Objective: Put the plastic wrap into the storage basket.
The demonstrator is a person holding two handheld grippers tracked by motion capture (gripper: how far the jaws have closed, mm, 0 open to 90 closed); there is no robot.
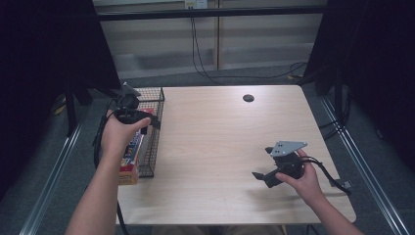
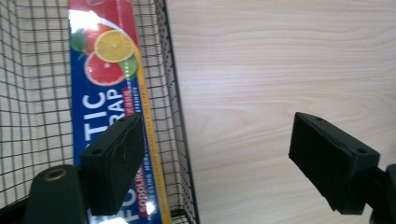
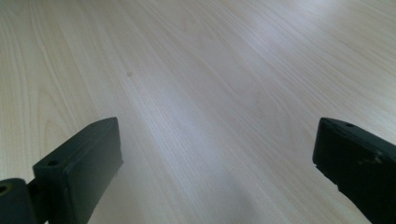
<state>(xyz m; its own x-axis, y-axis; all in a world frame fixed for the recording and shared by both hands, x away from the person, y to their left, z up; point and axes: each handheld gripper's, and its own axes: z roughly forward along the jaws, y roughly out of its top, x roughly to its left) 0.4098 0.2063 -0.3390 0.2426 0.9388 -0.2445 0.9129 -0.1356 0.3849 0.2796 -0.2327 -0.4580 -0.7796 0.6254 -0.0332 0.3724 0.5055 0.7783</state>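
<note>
While left gripper [image 2: 215,163] fingers gape empty, plastic wrap box [image 2: 112,93] lies below in basket [image 2: 175,116], unheld.

Setting reads as a lab recording bay rather than a home or shop. A plain light-wood desk [image 1: 220,147] stands alone on grey carpet, hemmed by black curtains [image 1: 44,49] at both side edges. A dark metal bar [image 1: 210,13] spans overhead at the far edge; black cables [image 1: 205,68] drop from what is probably a wall socket [image 1: 195,4], too small to confirm. Metal floor rails [image 1: 54,171] run along each side of the desk.
</note>
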